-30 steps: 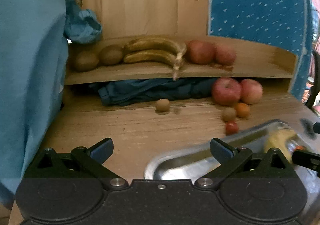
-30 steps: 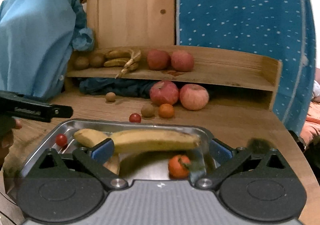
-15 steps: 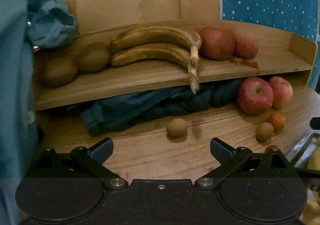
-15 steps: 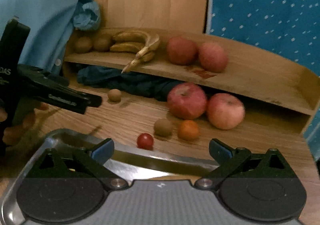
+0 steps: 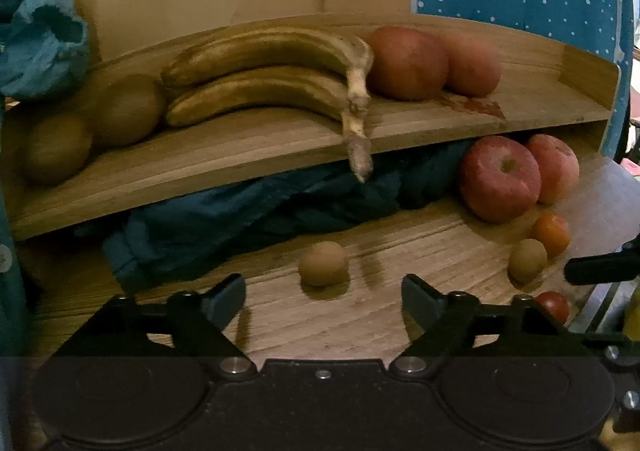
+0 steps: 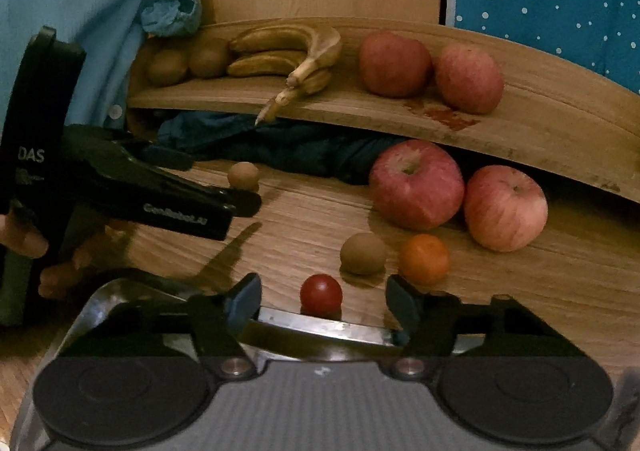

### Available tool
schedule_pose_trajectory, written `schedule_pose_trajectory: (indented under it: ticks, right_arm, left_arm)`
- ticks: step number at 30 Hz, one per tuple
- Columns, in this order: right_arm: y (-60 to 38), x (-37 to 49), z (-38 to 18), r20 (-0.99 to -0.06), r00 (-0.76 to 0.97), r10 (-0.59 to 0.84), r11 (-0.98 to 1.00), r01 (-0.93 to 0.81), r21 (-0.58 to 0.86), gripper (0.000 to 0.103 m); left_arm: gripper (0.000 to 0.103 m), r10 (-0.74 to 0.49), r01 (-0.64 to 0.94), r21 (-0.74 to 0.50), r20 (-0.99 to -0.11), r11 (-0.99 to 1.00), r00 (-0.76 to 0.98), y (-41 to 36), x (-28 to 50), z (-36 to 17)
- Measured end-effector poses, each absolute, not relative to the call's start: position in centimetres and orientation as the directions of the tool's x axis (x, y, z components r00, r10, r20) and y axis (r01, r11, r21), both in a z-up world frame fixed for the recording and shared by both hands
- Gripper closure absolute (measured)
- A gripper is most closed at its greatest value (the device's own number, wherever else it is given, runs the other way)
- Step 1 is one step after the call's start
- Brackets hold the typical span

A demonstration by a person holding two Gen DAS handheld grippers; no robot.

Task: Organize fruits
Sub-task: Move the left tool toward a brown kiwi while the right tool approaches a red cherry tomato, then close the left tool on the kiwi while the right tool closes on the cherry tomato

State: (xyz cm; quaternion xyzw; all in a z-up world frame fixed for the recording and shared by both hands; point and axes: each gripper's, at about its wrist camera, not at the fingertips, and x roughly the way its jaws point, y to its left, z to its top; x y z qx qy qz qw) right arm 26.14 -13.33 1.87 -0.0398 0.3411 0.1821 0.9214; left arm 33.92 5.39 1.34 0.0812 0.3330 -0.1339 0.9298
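Right wrist view: cherry tomato [image 6: 321, 294] sits on the desk at twelve o'clock, just beyond the right gripper [image 6: 322, 301], whose fingers have just been closing, half-wide, empty; this hand is nearer.

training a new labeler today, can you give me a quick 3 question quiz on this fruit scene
1. True or false: the bananas lie on the upper shelf between the kiwis and two apples.
2. Which small fruit sits ahead of the right gripper, in line with the gap between its jaws? A) cherry tomato B) orange C) kiwi
3. Fill in: the small brown fruit ahead of the left gripper rests on the ____.

Key: 1 true; 2 A; 3 wooden table. Both grippers' jaws have just been closing, with nothing pressed between them.
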Motion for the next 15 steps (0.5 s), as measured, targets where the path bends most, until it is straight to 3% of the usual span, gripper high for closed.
schedule_pose_trajectory:
  ticks: [15]
  right_arm:
    - [-13.52, 27.17, 1.17, -0.665, 0.675, 0.320, 0.937, -0.331, 0.115, 0.071]
  left_arm:
    - [0.067, -0.207, 0.313, 0.051, -0.648, 0.948, 0.733, 4.88, 34.64, 1.09]
